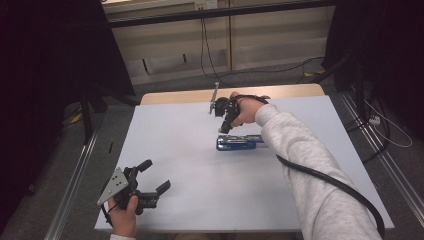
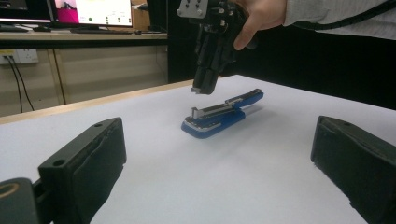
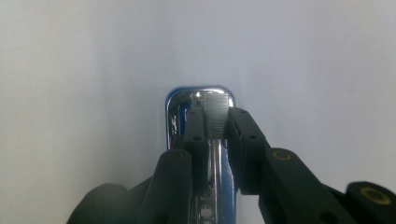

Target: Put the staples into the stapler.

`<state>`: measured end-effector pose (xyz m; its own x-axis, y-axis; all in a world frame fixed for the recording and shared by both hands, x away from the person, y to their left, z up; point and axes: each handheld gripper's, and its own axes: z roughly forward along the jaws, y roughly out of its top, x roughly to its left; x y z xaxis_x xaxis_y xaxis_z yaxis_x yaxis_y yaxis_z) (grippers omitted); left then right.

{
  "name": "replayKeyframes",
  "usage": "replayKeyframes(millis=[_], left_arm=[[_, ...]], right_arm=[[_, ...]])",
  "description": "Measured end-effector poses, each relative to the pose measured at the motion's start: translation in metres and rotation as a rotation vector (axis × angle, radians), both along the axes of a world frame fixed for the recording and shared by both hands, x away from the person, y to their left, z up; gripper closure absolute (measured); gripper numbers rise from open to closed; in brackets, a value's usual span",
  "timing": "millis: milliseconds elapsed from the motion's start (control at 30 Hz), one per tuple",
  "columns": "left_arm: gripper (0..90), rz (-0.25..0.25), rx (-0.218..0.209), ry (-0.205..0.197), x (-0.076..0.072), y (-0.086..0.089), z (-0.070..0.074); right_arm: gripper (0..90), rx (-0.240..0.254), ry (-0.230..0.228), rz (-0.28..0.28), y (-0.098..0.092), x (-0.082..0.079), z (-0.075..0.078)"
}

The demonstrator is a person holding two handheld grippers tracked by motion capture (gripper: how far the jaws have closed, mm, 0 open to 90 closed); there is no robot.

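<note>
A blue stapler (image 1: 240,143) lies in the middle of the white table (image 1: 190,200), its metal channel (image 2: 210,111) facing up. My right gripper (image 1: 224,130) points down just above the stapler's left end. In the right gripper view its jaws (image 3: 215,116) stand close together on a small grey ribbed strip of staples (image 3: 216,109), right over the stapler's chrome nose (image 3: 177,105). From the left gripper view the right gripper (image 2: 201,89) hangs a little above the stapler (image 2: 215,122). My left gripper (image 1: 155,176) rests near the table's front left, open and empty, its jaws wide apart (image 2: 219,158).
The table's wooden back edge (image 1: 170,96) shows beyond the white sheet. Cables (image 1: 210,60) run over the floor behind, and metal rails (image 1: 75,175) flank the table. A desk with a monitor (image 2: 93,11) stands far off in the left gripper view.
</note>
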<state>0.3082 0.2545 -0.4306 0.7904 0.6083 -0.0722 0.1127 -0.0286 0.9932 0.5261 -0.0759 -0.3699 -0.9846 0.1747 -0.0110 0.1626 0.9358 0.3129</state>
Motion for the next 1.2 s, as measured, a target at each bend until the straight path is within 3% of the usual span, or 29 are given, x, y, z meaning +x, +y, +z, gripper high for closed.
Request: replayKeyframes(millis=[600,1200], left_arm=[[3.5,-0.002,0.006,0.016,0.0,-0.001,-0.001],[3.5,-0.01,0.016,0.012,0.0,-0.001,-0.001]], right_arm=[[78.7,0.023,0.008,-0.005,0.004,0.0,-0.003],[78.8,0.005,0.02,-0.003,0.0,-0.002,-0.017]])
